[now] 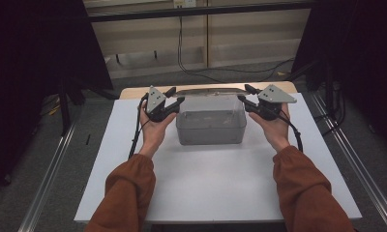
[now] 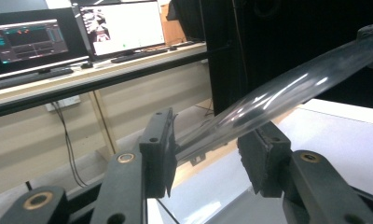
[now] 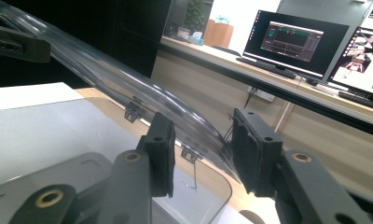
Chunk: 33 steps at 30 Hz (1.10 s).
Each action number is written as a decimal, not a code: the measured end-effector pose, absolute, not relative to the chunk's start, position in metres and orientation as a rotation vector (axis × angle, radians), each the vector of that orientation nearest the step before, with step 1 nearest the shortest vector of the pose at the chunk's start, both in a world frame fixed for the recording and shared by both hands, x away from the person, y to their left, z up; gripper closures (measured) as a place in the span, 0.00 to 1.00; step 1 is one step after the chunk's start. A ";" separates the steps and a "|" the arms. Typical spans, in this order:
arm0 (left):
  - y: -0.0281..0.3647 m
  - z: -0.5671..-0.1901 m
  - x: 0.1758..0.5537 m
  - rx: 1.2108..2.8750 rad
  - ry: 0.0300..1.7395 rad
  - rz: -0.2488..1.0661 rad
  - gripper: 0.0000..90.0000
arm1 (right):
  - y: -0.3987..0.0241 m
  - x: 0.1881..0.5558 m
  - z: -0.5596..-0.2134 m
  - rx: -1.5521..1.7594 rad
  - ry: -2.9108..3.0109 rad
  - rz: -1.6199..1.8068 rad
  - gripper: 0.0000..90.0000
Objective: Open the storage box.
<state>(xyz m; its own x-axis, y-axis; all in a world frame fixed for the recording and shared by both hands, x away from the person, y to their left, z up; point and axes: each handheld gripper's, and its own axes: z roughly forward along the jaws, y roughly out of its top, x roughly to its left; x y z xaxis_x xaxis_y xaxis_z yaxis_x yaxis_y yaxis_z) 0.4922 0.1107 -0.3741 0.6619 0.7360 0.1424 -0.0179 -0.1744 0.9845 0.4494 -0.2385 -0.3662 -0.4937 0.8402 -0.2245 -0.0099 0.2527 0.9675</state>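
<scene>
two grippers meet at a clear plastic box standing near the far edge of the white table. we see the left gripper at the left end of its clear lid, the jaws part-spread with the lid's edge between them; whether the pads press it we cannot tell. the right gripper flanks the lid's right end likewise.

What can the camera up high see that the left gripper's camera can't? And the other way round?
High view: the person's two hands, orange sleeves and the whole clear box from above.
Left gripper view: computer screens on a long desk behind.
Both: the clear lid, the left gripper pinching its end, and the white table.
</scene>
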 end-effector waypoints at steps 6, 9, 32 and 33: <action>0.111 -0.370 0.496 1.627 0.603 0.755 0.65 | -0.237 0.457 -0.362 0.769 1.733 1.341 0.66; 0.111 -0.369 0.498 1.625 0.604 0.752 0.66 | -0.236 0.460 -0.362 0.770 1.732 1.342 0.67; 0.113 -0.372 0.517 1.646 0.650 0.755 0.60 | -0.242 0.476 -0.370 0.816 1.715 1.363 0.73; 0.113 -0.371 0.520 1.651 0.652 0.758 0.59 | -0.242 0.477 -0.371 0.818 1.712 1.366 0.73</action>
